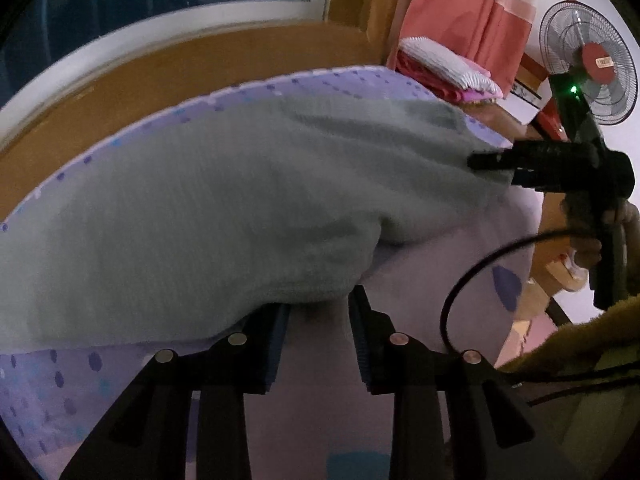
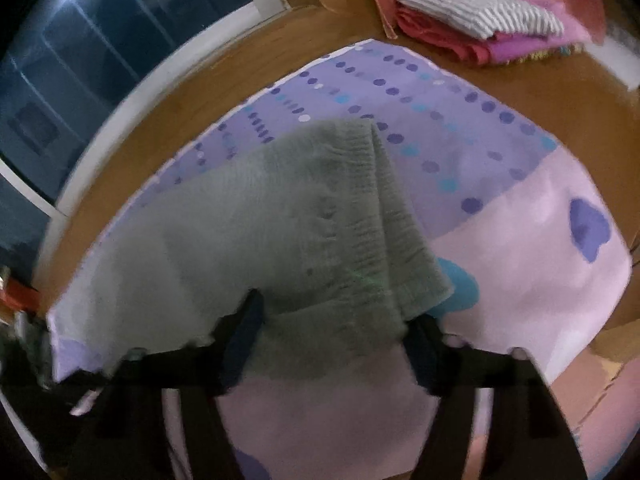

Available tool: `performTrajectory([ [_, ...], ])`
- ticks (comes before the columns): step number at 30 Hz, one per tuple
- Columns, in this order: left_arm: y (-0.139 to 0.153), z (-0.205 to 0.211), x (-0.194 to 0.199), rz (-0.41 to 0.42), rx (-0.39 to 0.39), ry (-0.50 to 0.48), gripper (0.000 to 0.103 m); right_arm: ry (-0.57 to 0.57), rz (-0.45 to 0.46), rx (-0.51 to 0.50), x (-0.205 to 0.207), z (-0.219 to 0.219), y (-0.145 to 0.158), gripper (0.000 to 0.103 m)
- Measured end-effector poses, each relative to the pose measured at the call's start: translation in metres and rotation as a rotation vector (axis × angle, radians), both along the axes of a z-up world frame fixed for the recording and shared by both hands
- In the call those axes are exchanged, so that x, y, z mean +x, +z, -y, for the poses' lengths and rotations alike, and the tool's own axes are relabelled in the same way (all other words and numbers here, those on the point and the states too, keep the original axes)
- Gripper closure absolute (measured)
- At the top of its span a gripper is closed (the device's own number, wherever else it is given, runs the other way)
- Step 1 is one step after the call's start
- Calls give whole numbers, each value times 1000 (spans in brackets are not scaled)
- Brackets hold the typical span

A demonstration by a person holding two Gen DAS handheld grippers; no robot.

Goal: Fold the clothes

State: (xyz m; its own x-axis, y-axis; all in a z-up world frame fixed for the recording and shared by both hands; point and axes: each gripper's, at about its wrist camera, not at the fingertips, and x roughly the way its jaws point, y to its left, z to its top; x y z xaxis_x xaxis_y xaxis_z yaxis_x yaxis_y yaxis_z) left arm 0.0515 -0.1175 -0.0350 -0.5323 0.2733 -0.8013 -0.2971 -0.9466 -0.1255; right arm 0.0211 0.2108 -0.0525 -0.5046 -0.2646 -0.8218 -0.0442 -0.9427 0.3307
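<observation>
Dark window behind, wooden worktop (image 2: 192, 92), a lilac dotted sheet (image 2: 440, 120) spread across it. On that sheet lies the grey-green knitted garment (image 1: 208, 208), its long axis running left to right. Left gripper (image 1: 320, 320) sits at its near hem, jaws apart, gripping nothing. Right gripper (image 2: 336, 320), also parted, straddles the ribbed end. Folded stack (image 2: 480, 28) far right.
</observation>
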Motion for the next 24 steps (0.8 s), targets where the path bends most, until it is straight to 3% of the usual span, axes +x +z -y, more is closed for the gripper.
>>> performTrajectory([
  [2,0,-6,-7,5,23,-33,70,5,-5,4,-1,-3,-1,73],
  [3,0,-9,-10,8,35,-49,70,11,-7,-12,-3,-5,1,76],
  [4,0,-12,-14,11,46,-66,70,16,-10,-28,-4,-7,2,78],
  [6,0,-18,-21,16,69,-99,89,37,-30,-23,-9,-8,9,80],
  [11,25,-21,-17,28,125,-202,93,107,-229,76,-30,-2,69,80],
  [14,29,-20,-13,93,203,-242,94,183,-296,167,-36,4,89,80],
  [17,17,-27,-6,146,198,-229,94,243,-249,251,-40,5,69,80],
  [21,5,-32,1,182,198,-161,94,284,-118,239,-32,-5,18,78],
  [24,7,-32,1,185,182,-126,93,309,-98,225,-18,-16,8,69],
])
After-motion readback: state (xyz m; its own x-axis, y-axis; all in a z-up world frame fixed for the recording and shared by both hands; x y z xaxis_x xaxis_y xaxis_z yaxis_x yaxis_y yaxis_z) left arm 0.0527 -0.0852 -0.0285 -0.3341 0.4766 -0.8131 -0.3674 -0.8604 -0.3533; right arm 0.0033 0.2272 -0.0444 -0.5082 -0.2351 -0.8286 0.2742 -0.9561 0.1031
